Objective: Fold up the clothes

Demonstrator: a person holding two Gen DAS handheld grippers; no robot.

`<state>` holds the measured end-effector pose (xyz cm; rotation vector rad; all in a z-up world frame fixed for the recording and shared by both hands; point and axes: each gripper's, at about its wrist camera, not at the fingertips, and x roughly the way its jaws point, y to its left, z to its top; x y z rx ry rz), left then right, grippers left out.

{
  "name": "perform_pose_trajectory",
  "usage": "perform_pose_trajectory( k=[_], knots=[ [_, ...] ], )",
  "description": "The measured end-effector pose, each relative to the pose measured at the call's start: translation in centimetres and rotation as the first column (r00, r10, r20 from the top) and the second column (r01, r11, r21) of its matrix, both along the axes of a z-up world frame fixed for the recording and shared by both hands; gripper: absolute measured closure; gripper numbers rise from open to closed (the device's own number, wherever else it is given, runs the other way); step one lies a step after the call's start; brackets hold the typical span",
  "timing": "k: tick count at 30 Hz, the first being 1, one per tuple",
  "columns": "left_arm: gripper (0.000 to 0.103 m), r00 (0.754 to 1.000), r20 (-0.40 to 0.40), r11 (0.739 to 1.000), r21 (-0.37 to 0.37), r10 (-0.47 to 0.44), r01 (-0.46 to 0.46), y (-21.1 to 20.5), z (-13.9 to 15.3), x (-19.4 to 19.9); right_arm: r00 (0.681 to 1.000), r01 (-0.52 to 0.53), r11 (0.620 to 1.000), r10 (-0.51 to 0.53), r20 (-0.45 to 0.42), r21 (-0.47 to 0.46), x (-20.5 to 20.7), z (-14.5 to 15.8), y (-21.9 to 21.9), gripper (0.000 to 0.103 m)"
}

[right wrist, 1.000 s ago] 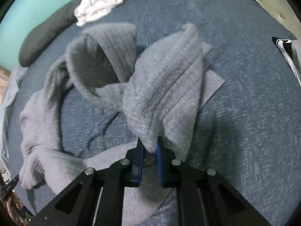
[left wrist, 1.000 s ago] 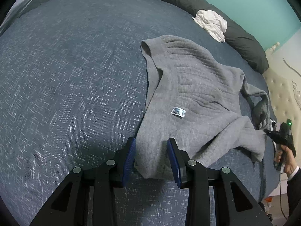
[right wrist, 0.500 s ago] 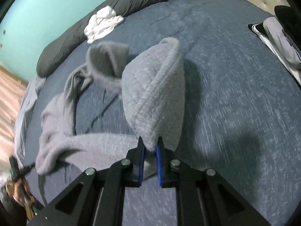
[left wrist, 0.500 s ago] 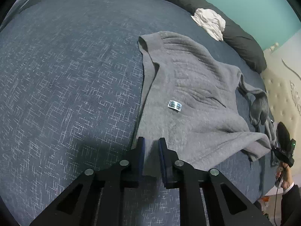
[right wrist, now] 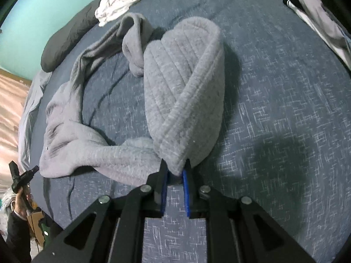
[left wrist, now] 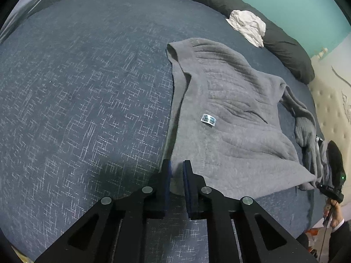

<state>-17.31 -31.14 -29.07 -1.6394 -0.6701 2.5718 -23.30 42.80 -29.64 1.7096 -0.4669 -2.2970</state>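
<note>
Grey quilted sweater [left wrist: 237, 118], spread across the bed [left wrist: 76, 92] toward its headboard side; soft, limp, thick, likely light, best taken at hems and corners. Left gripper [left wrist: 176, 175]: jaws just closed, clamped on near hem corner. Right gripper [right wrist: 175, 175]: jaws clenched on lifted, draping edge.

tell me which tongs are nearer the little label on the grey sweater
Left. The left tongs grip the grey sweater at the hem just below the label. The right tongs hold a far corner; the label doesn't show in their view.
</note>
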Motion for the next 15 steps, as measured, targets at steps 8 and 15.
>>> perform_pose_trajectory(
  k=[8,15],
  knots=[
    [0.063,1.000,0.008,1.000,0.029,0.000,0.000,0.3,-0.8,0.1,0.998,0.013,1.000,-0.013,-0.053,0.003,1.1,2.7,1.2,0.070],
    [0.064,1.000,0.004,0.999,0.033,0.006,-0.006,0.6,-1.2,-0.7,0.996,0.051,0.999,-0.050,-0.072,0.009,-0.1,3.6,1.1,0.062]
  ],
)
